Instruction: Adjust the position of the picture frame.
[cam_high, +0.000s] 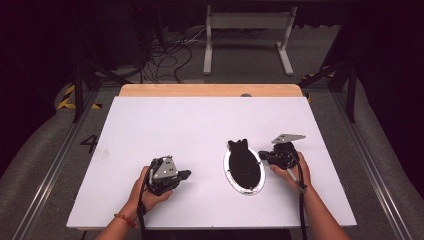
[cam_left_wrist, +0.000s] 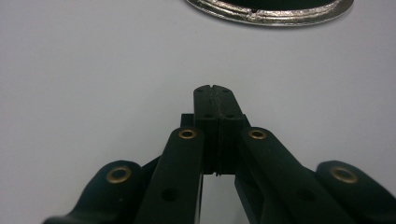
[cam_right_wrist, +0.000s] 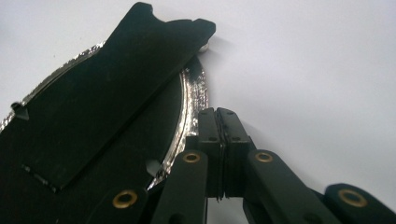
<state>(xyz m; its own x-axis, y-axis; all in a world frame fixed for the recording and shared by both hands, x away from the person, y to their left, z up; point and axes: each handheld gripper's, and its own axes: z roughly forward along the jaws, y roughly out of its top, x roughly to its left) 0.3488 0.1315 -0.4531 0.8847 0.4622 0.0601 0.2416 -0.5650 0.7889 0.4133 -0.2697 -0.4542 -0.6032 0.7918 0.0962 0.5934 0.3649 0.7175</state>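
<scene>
An oval silver-rimmed plate (cam_high: 246, 191) lies on the white table (cam_high: 170, 125), right of centre. A flat black piece with a notched far end (cam_high: 242, 159) rests on it and overhangs the far rim. My right gripper (cam_high: 261, 155) sits at the plate's right side, jaws shut with nothing between them. In the right gripper view its tips (cam_right_wrist: 218, 111) are right at the shiny rim (cam_right_wrist: 191, 93), beside the black piece (cam_right_wrist: 107, 84); I cannot tell if they touch. My left gripper (cam_high: 187, 174) rests left of the plate, shut and empty (cam_left_wrist: 214, 88), with the plate's rim (cam_left_wrist: 271, 16) ahead of it.
A wooden strip (cam_high: 210, 90) runs along the table's far edge. Beyond it stand a white metal frame (cam_high: 247, 35) and loose cables (cam_high: 170, 55) on the floor. Dark rails flank the table on both sides.
</scene>
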